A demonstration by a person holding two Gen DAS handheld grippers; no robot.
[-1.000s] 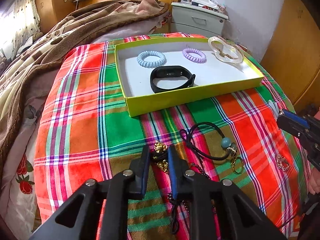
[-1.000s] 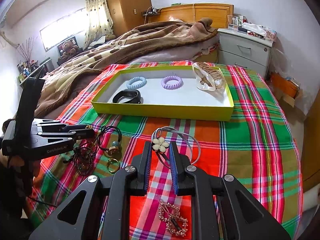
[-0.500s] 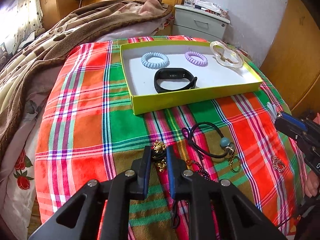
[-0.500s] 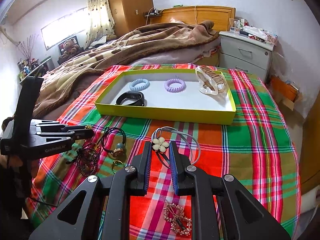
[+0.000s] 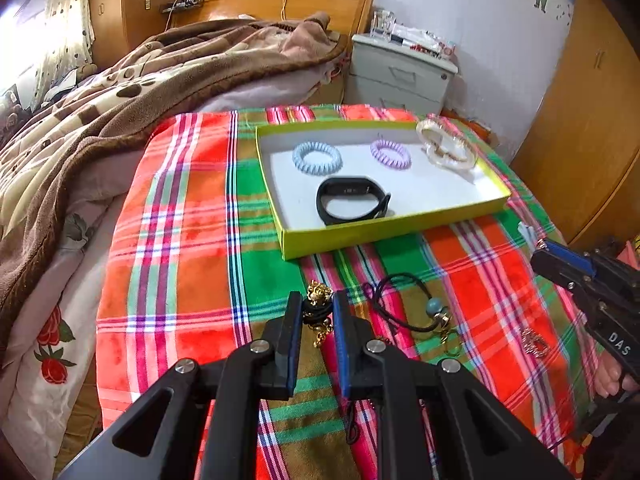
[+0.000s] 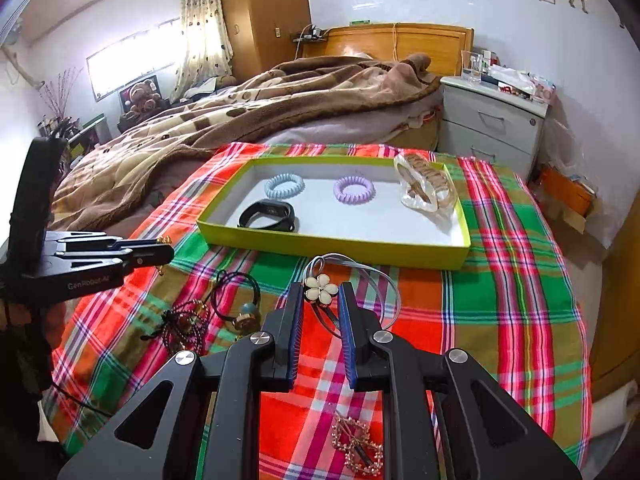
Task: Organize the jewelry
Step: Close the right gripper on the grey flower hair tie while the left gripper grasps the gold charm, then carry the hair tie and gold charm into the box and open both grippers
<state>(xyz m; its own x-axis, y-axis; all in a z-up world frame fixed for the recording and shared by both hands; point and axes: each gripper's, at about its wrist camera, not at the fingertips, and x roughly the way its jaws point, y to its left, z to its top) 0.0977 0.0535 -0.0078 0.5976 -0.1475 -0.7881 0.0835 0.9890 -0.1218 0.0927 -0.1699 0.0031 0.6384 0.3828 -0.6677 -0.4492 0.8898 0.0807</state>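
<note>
The gold-charm hair tie (image 5: 318, 308) is pinched in the left gripper (image 5: 316, 312), clear of the plaid cloth (image 5: 180, 240); the right gripper (image 6: 322, 300) is clamped on the flower hair tie (image 6: 320, 289). Both should travel high — straight ahead to the yellow tray (image 5: 384, 236) — clearing its near wall before letting go.

Bare plaid cloth (image 5: 172, 248) lies open left of the yellow box (image 5: 384, 232) — its low wall bars the front; white floor stays free centre-right.
</note>
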